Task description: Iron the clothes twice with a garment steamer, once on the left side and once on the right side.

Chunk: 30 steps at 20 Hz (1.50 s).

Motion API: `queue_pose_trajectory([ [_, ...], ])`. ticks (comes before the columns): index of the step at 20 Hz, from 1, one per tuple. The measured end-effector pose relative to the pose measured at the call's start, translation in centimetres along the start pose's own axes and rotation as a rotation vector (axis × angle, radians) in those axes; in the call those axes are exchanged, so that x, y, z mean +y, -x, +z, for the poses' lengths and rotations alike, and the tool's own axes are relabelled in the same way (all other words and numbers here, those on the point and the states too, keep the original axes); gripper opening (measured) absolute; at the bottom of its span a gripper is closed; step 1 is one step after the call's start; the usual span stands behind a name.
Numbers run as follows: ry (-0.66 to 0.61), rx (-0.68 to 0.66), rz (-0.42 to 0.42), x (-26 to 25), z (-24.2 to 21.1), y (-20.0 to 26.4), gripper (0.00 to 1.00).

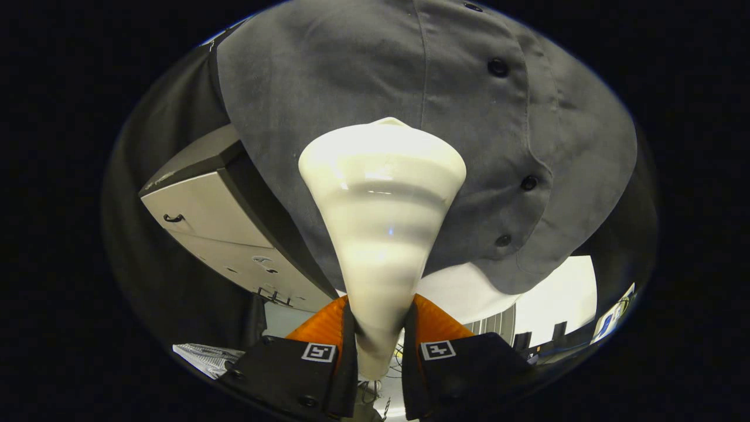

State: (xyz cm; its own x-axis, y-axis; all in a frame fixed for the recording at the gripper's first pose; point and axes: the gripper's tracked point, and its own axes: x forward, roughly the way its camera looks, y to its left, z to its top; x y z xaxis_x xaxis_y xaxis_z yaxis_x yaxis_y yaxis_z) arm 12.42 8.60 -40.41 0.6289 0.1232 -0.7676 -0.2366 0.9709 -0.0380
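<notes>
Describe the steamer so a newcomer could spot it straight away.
Start at the grey shirt hanging ahead, with dark buttons down its front. In front of it, a glossy cream cone, the steamer, widens toward the cloth. Its narrow handle end is clamped between both fingers of the tool. It is the one pale, shiny, rounded thing here, unlike the matte shirt and the boxy cabinet beside it.

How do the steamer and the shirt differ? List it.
The steamer is white, glossy and rigid; the shirt is grey, matte and soft. The steamer is clamped between the fingers of the tool; the shirt hangs beyond them. The shirt has dark buttons; the steamer is smooth.
</notes>
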Motion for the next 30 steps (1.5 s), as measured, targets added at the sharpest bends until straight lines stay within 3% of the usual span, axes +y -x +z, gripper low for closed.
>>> queue_pose_trajectory([
  [8, -0.002, 0.092, -0.011, -1.0, -4.5, -2.8, 0.39],
  [17, -0.028, 0.119, 0.012, -1.4, -6.6, -1.7, 0.39],
  [24, -0.041, -0.055, 0.039, -1.8, 0.5, 6.1, 0.39],
  [30, -0.021, -0.215, 0.014, -3.0, 7.7, 13.2, 0.39],
])
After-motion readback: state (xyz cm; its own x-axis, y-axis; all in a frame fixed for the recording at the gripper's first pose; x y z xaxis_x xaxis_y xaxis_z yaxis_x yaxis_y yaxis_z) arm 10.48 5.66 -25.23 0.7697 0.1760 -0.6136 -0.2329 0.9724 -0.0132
